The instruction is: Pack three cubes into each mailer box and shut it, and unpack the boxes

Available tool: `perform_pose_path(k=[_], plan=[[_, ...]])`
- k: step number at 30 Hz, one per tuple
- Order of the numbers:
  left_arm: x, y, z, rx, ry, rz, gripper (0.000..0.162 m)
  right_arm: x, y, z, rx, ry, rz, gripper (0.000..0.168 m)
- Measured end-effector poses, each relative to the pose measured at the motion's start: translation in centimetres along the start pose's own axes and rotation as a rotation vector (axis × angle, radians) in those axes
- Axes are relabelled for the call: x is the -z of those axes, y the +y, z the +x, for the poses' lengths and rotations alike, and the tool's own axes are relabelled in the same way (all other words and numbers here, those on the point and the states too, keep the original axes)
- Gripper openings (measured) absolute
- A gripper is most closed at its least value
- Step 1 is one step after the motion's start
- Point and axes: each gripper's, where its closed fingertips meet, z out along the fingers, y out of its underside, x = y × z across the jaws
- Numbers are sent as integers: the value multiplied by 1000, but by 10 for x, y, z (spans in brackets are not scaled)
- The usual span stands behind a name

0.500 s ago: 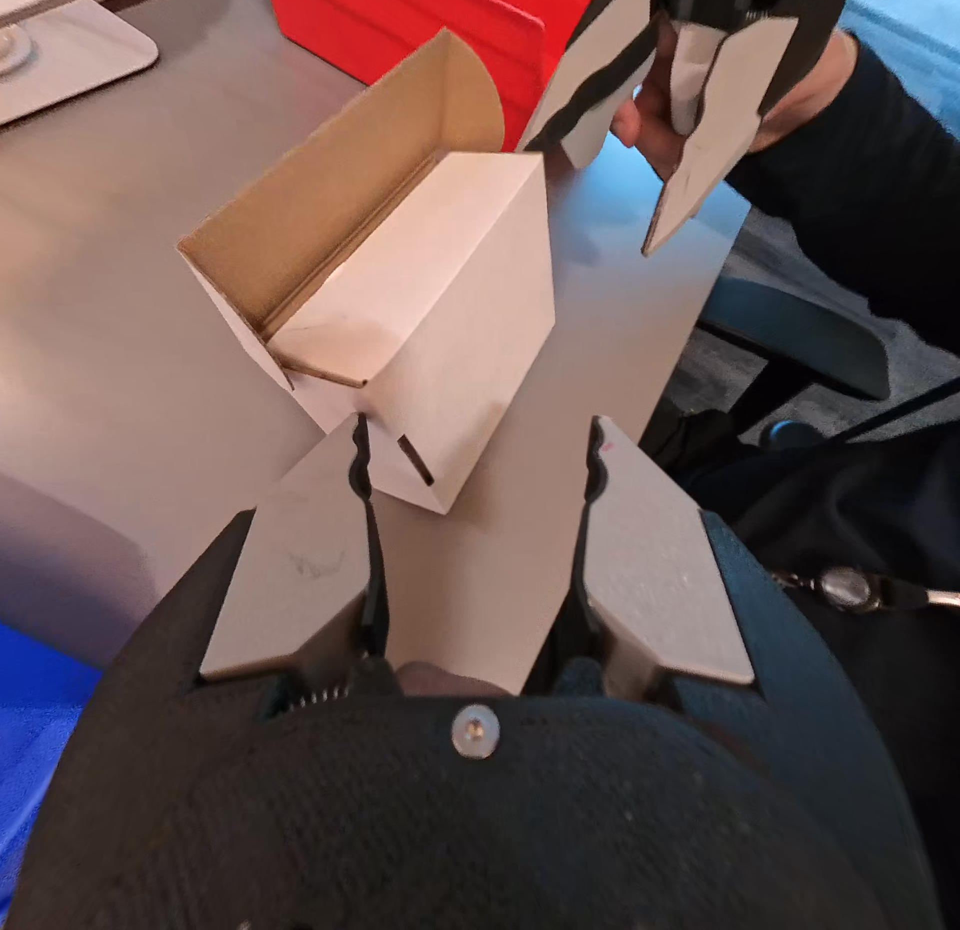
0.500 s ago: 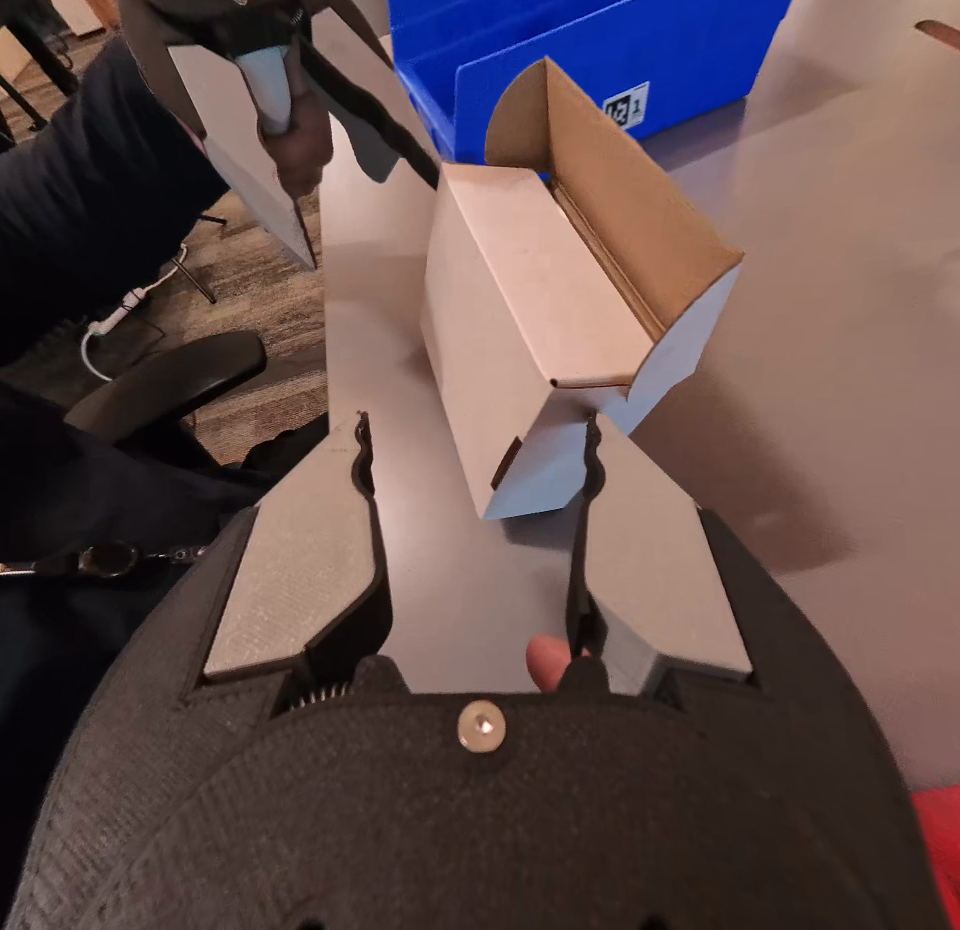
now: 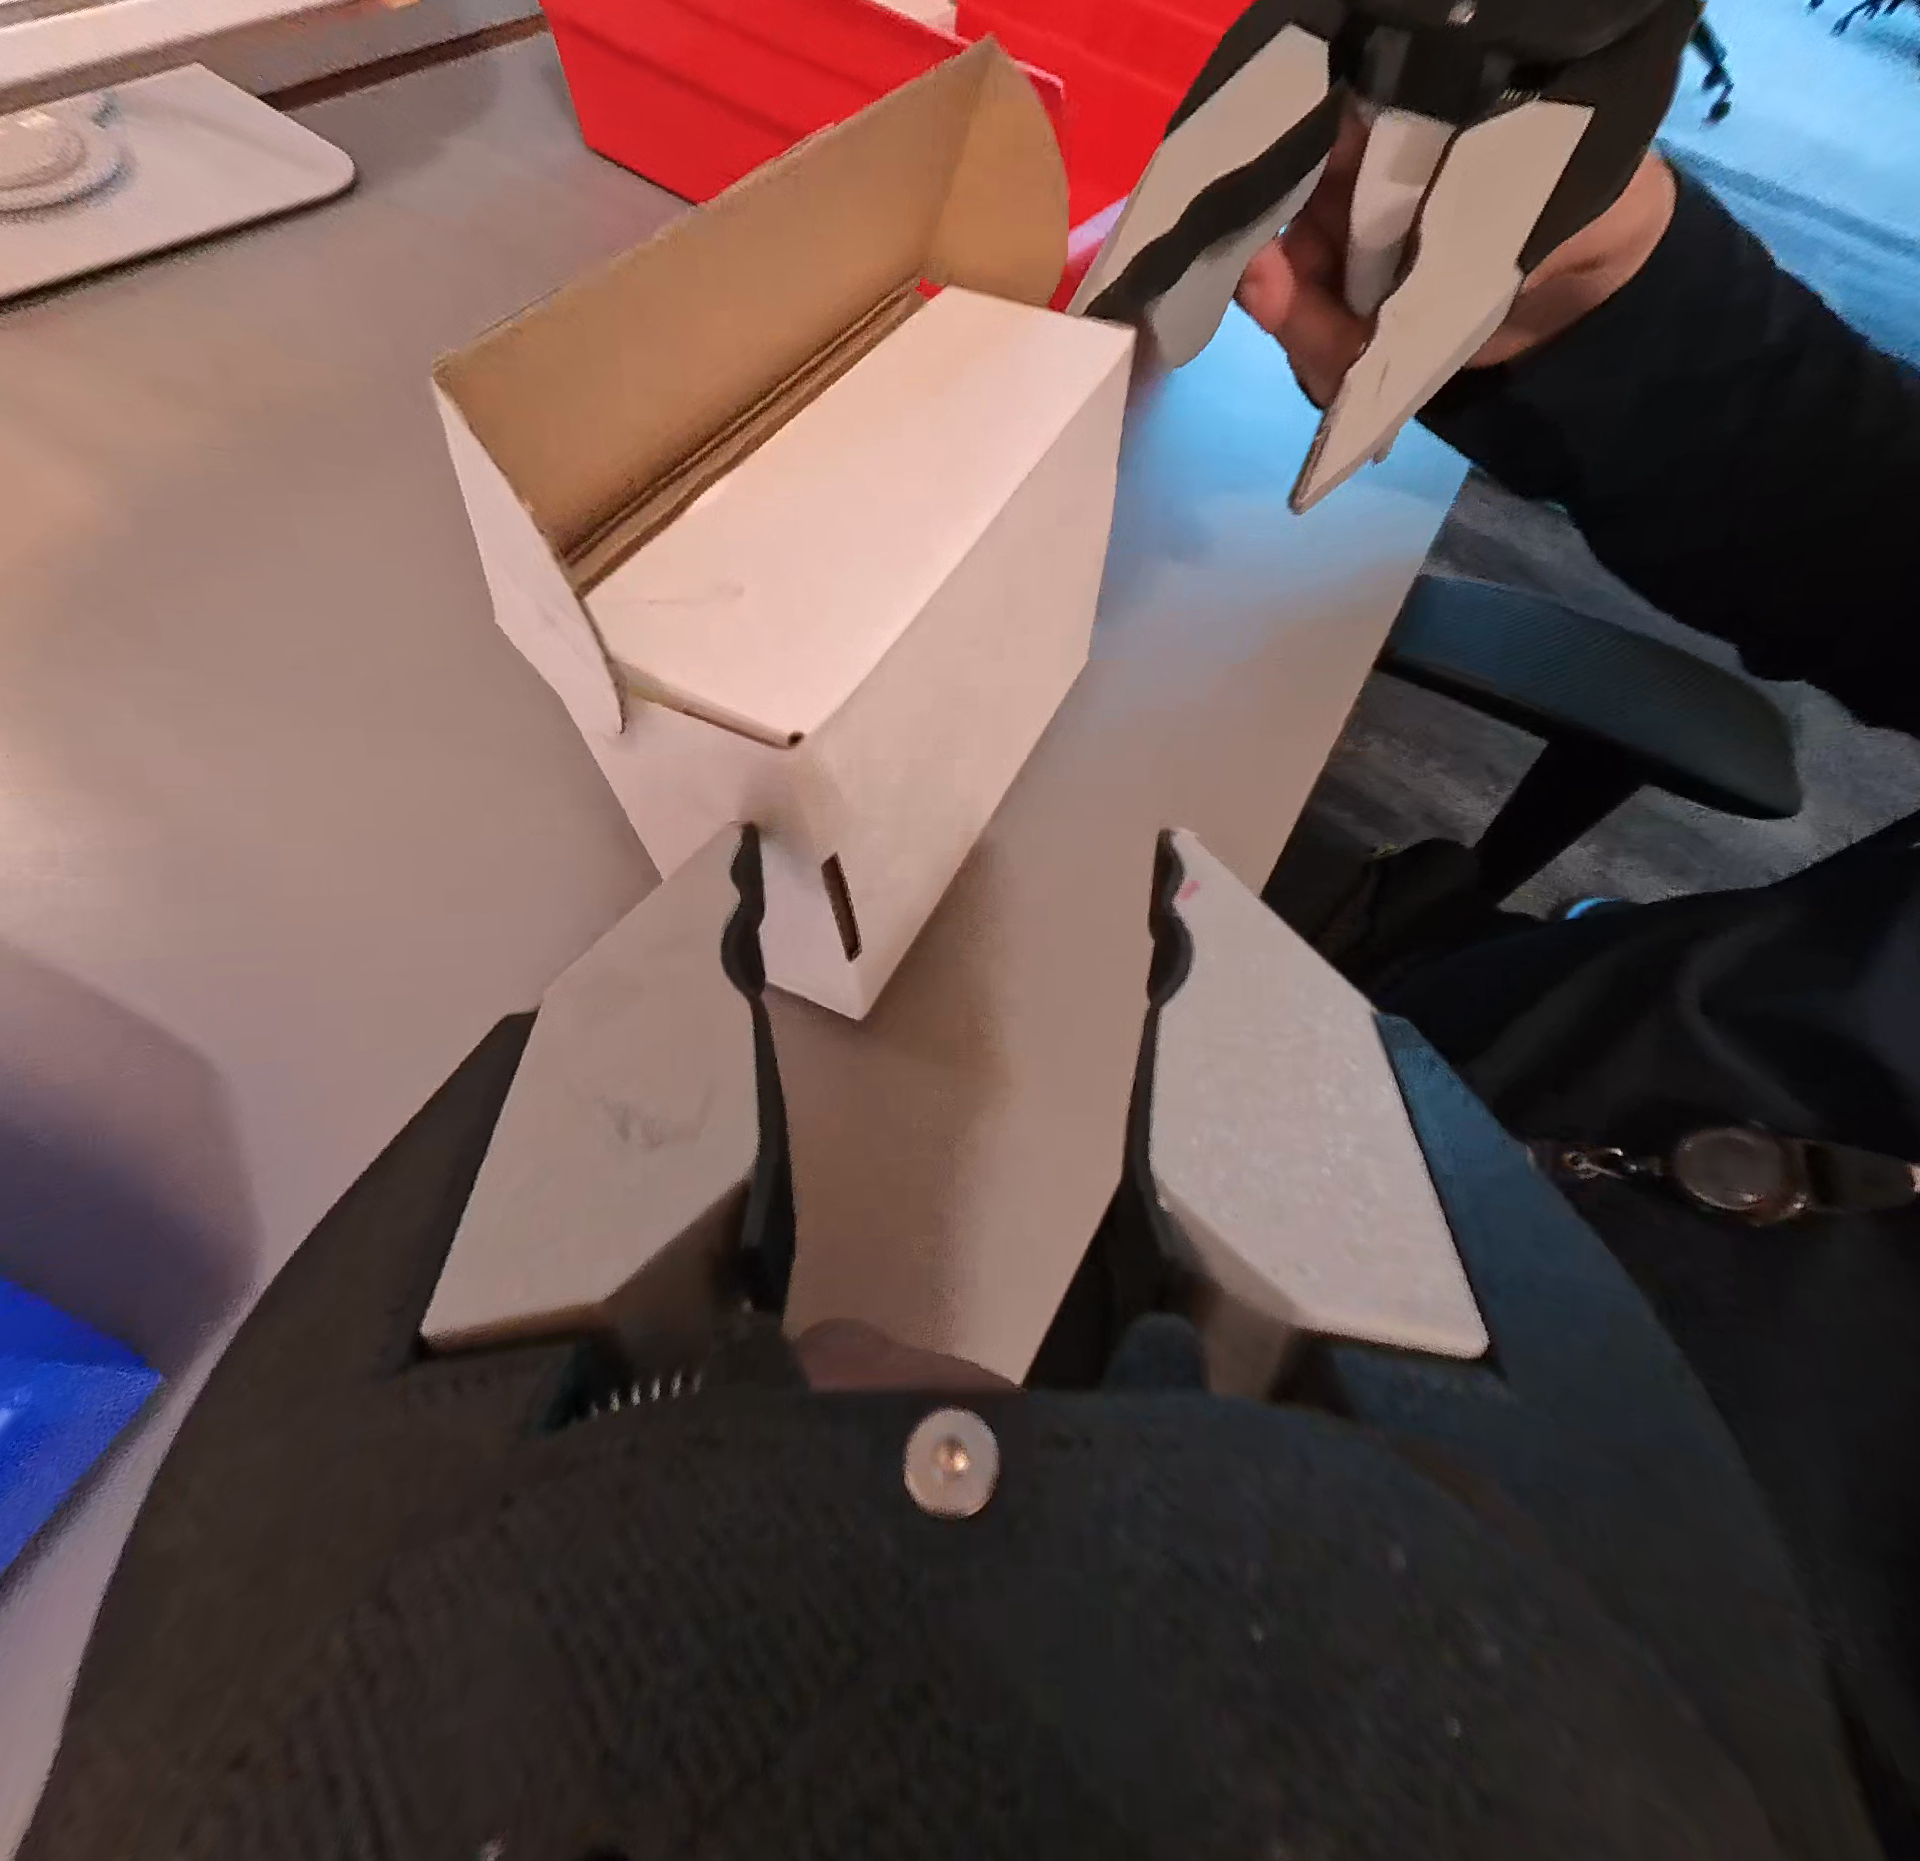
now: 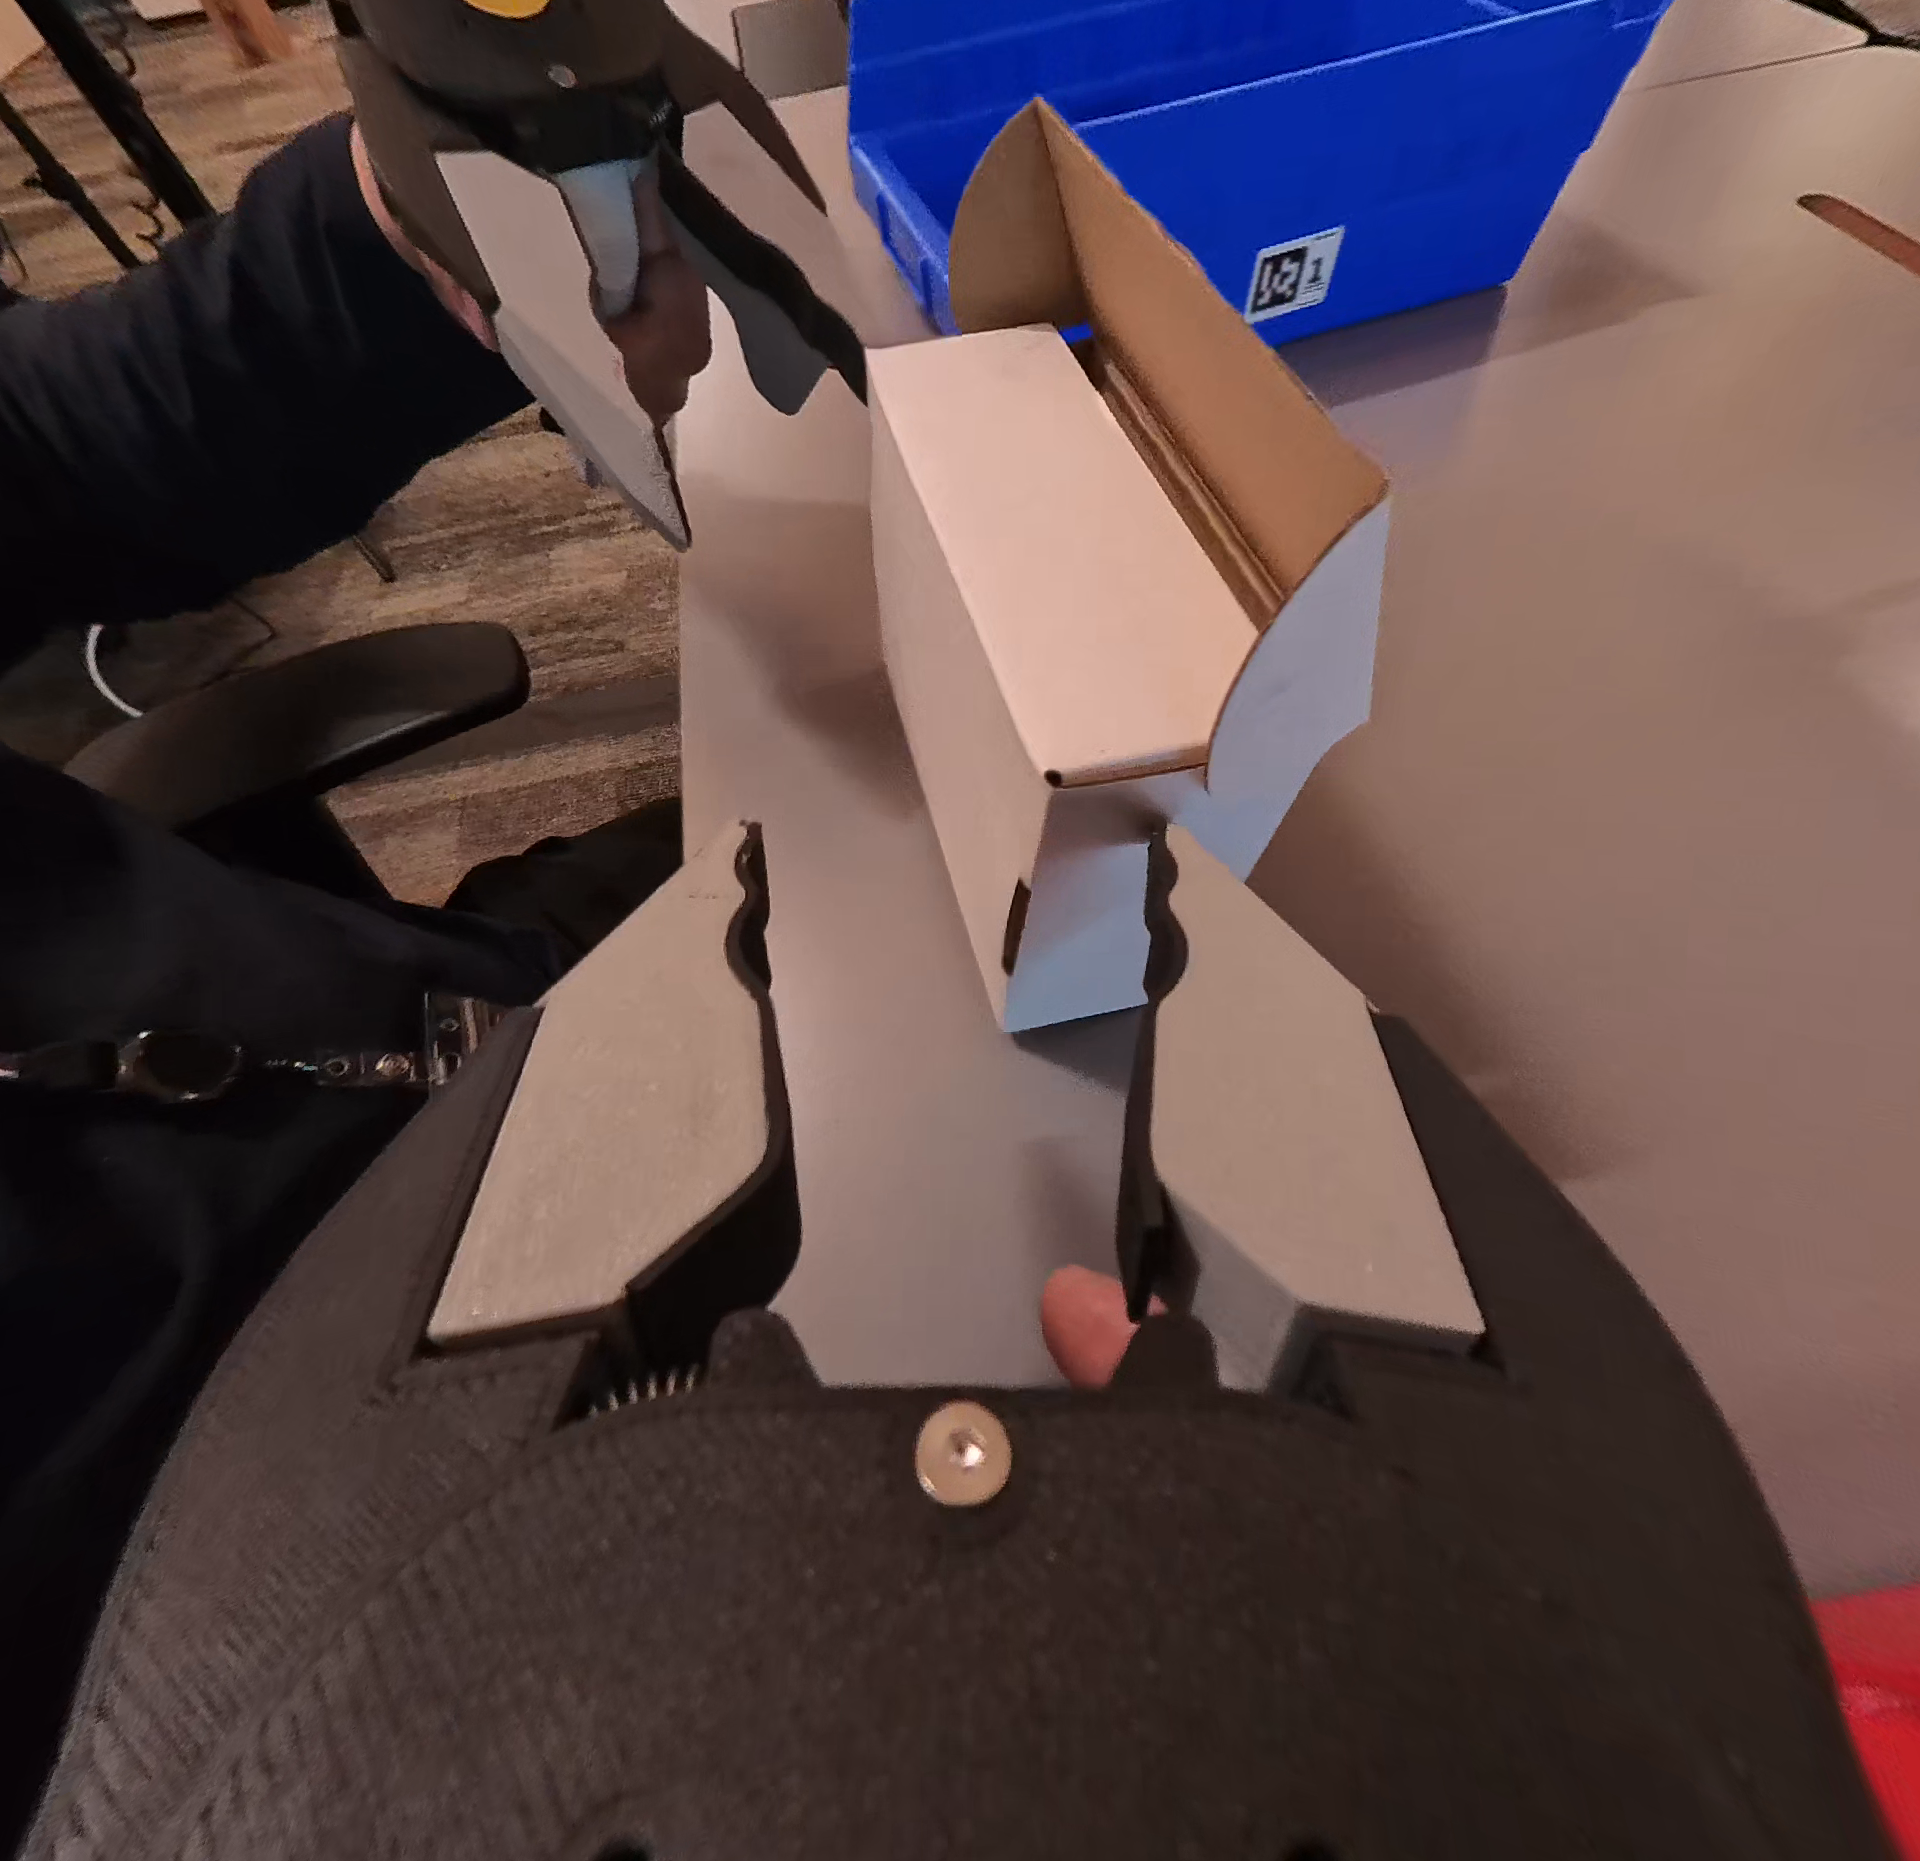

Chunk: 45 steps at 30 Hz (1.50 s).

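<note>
A white mailer box [image 3: 831, 585] lies on the grey table [image 3: 260, 720]. Its white top panel is down, and a flap with a brown inside stands up along its far side. The inside is hidden and no cubes show. My left gripper [image 3: 956, 855] is open and empty at one end of the box, its left finger [image 3: 665, 1032] in front of the end face. My right gripper [image 4: 951, 845] is open and empty at the other end of the box [image 4: 1049, 585], its right finger [image 4: 1247, 1063] by that end face. Each gripper also shows in the other's view, the right one [image 3: 1236, 409] and the left one [image 4: 758, 461].
A red bin [image 3: 831, 76] stands behind the box in the left wrist view, and a blue bin [image 4: 1351, 149] behind it in the right wrist view. A monitor stand [image 3: 156, 170] sits at the far left. The table edge and a chair armrest [image 3: 1610, 699] lie beside the box.
Hardly anything. Both grippers stay open at the ends of the box, and the views have shifted only slightly.
</note>
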Motion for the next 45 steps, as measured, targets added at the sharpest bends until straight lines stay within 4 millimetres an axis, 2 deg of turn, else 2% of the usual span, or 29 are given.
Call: perform_pose_path(k=[3,6,9,12,15,17,19,23,27,30,34,39,42,45], plan=[[5,4,4,0,4,8,72,5,4,-6,9,-18,-2,71],[21,0,-2,0,-24,46,70,15,8,-8,26,-35,-3,69],[42,-6,-23,-32,-127,74,61,31,5,4,92,17,8,64],[59,-19,-56,-107,-293,81,50,46,-16,23,147,66,81,54],[56,-30,-66,-106,-284,51,50,49,-33,29,158,-8,133,59],[48,-34,-74,-125,-284,10,50,43,-32,26,172,-93,116,66],[40,-34,-82,-157,-271,-47,50,34,-28,33,189,-110,77,62],[23,-31,-68,-215,-103,-114,49,22,-27,30,221,-207,52,47],[12,-39,-56,-236,14,-83,37,14,-33,29,212,-281,72,38],[7,-48,-47,-206,103,-40,20,8,-37,30,183,-332,85,31],[1,-55,-51,-190,100,-9,4,5,-44,35,134,-364,124,30],[4,-56,-51,-154,138,37,15,24,-42,40,114,-370,170,43],[8,-55,-52,-153,146,48,16,30,-32,44,121,-361,135,43],[11,-64,-53,-180,114,70,18,29,-25,42,166,-345,94,38]])
